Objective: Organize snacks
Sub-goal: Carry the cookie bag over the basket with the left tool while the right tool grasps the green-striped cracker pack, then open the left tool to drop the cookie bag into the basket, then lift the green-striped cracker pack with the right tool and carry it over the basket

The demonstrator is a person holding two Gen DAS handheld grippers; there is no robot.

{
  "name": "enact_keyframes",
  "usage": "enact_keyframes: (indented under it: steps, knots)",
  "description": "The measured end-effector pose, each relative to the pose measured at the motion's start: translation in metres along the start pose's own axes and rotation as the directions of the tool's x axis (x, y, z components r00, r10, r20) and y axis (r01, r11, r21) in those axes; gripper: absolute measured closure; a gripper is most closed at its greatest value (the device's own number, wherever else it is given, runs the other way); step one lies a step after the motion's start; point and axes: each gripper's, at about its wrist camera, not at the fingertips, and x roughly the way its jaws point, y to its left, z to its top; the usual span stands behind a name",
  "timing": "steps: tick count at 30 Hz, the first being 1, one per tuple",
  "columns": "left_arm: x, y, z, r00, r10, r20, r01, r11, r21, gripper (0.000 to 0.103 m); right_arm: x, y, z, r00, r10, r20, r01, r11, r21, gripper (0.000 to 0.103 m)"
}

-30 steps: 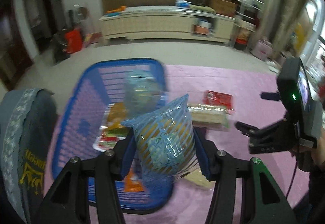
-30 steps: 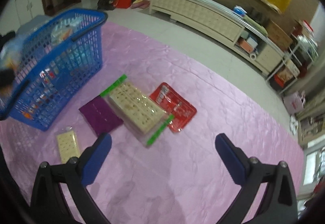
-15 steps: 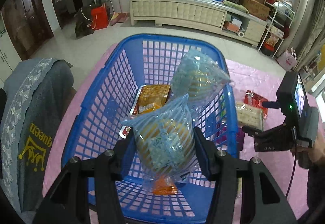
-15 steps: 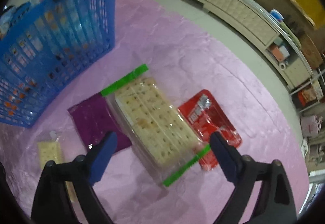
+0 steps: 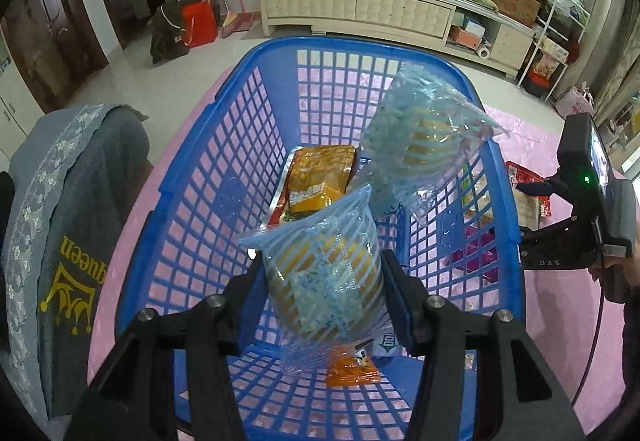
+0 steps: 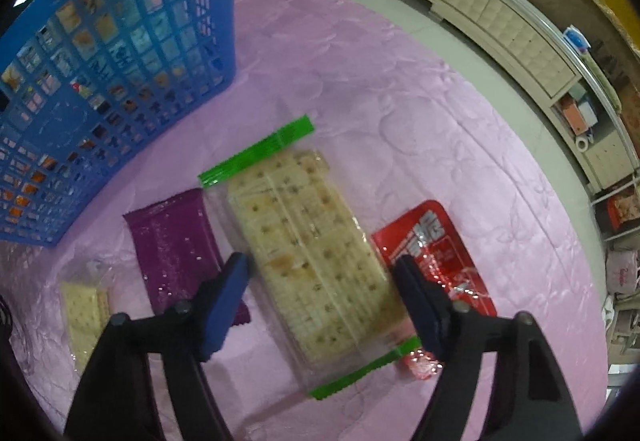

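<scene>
Both tongs were busy: our left gripper (image 5: 324, 281) pinched a blue-striped clear snack bag (image 5: 324, 273) between its pads, while our right gripper (image 6: 320, 297) had just been narrowing its jaws around the long cracker pack (image 6: 308, 253) with the green end strips, the pads standing on either side of it and, as far as we could tell, not yet pressing on it. A second earlier the left tongs held that bag beside the blue basket (image 5: 192, 177), and by this moment they hung over its inside, so we judged the bag was about ready to be let go there. The right tongs had meanwhile dropped from high above the pink cloth (image 6: 360, 81) to straddle the crackers, which we took as the start of the next pick. Inside the basket we saw an orange packet (image 5: 320, 181) lying on the floor of it, a second blue-striped bag (image 5: 420, 145) leaning against the far right wall, and a small orange wrapper (image 5: 352, 365) under the held bag. On the cloth outside lay a purple packet (image 6: 172, 237) just beside the crackers, a red packet (image 6: 436, 241) on their other side, and a small cracker pack (image 6: 84, 309) nearer the basket.
</scene>
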Motion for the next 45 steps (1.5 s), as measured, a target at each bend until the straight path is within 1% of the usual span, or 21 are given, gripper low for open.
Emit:
enact_keyframes:
  steps: [3, 7, 10, 12, 14, 16, 18, 20, 22, 25, 28, 32, 35, 39, 45]
  knots:
    - [0.004, 0.004, 0.002, 1.000, -0.003, -0.007, 0.003, 1.000, 0.002, 0.051, -0.004, 0.006, -0.003, 1.000, 0.005, 0.007, -0.005, 1.000, -0.003, 0.035]
    - [0.011, 0.007, -0.001, 1.000, 0.001, -0.010, -0.001, 1.000, 0.012, 0.051, -0.013, 0.011, -0.012, 0.999, -0.022, 0.043, 0.021, 1.000, 0.019, 0.037]
    - [0.010, 0.008, 0.000, 1.000, -0.019, 0.002, 0.019, 1.000, 0.019, 0.051, -0.026, 0.018, -0.019, 0.996, -0.037, 0.083, 0.031, 0.997, 0.064, 0.037]
    - [0.011, 0.007, 0.001, 1.000, -0.014, -0.001, 0.014, 0.999, 0.029, 0.051, -0.038, 0.022, -0.025, 0.992, -0.036, 0.118, 0.024, 0.995, 0.099, 0.037]
    - [0.011, 0.005, 0.000, 1.000, -0.024, -0.003, 0.025, 0.999, 0.030, 0.051, -0.048, 0.026, -0.028, 0.989, -0.034, 0.143, 0.017, 0.993, 0.115, 0.037]
    - [0.010, 0.005, 0.000, 1.000, -0.024, -0.004, 0.024, 0.999, 0.031, 0.051, -0.055, 0.031, -0.030, 0.988, -0.037, 0.151, 0.019, 0.993, 0.119, 0.037]
    - [0.009, 0.005, -0.001, 0.999, -0.032, 0.007, 0.032, 0.999, 0.027, 0.045, -0.062, 0.035, -0.031, 0.987, -0.043, 0.154, 0.023, 0.992, 0.126, 0.037]
    - [0.005, 0.006, -0.002, 0.998, -0.054, 0.024, 0.053, 0.998, 0.025, 0.035, -0.066, 0.034, -0.030, 0.985, -0.060, 0.160, 0.036, 0.988, 0.148, 0.037]
    - [0.002, 0.005, -0.004, 0.998, -0.050, 0.039, 0.049, 0.998, 0.028, 0.033, -0.071, 0.035, -0.034, 0.985, -0.057, 0.164, 0.028, 0.984, 0.174, 0.037]
    - [-0.005, 0.006, -0.006, 0.996, -0.068, 0.055, 0.067, 0.997, 0.034, 0.033, -0.083, 0.042, -0.039, 0.983, -0.067, 0.170, 0.032, 0.979, 0.200, 0.037]
    - [-0.017, 0.006, -0.010, 0.992, -0.102, 0.078, 0.099, 0.994, 0.036, 0.033, -0.096, 0.046, -0.042, 0.980, -0.065, 0.187, 0.022, 0.974, 0.224, 0.037]
    - [-0.034, 0.005, -0.015, 0.987, -0.120, 0.102, 0.115, 0.992, 0.055, 0.033, -0.114, 0.056, -0.045, 0.975, -0.077, 0.206, 0.025, 0.969, 0.244, 0.037]
    - [-0.049, 0.001, -0.021, 0.983, -0.131, 0.126, 0.121, 0.989, 0.086, 0.033, -0.132, 0.061, -0.047, 0.969, -0.072, 0.235, 0.006, 0.963, 0.269, 0.037]
    - [-0.065, -0.001, -0.027, 0.980, -0.127, 0.150, 0.110, 0.987, 0.120, 0.033, -0.151, 0.073, -0.049, 0.962, -0.082, 0.260, 0.008, 0.962, 0.274, 0.037]
    - [-0.083, 0.002, -0.032, 0.975, -0.140, 0.174, 0.118, 0.984, 0.131, 0.033, -0.173, 0.081, -0.054, 0.951, -0.094, 0.294, 0.006, 0.958, 0.288, 0.037]
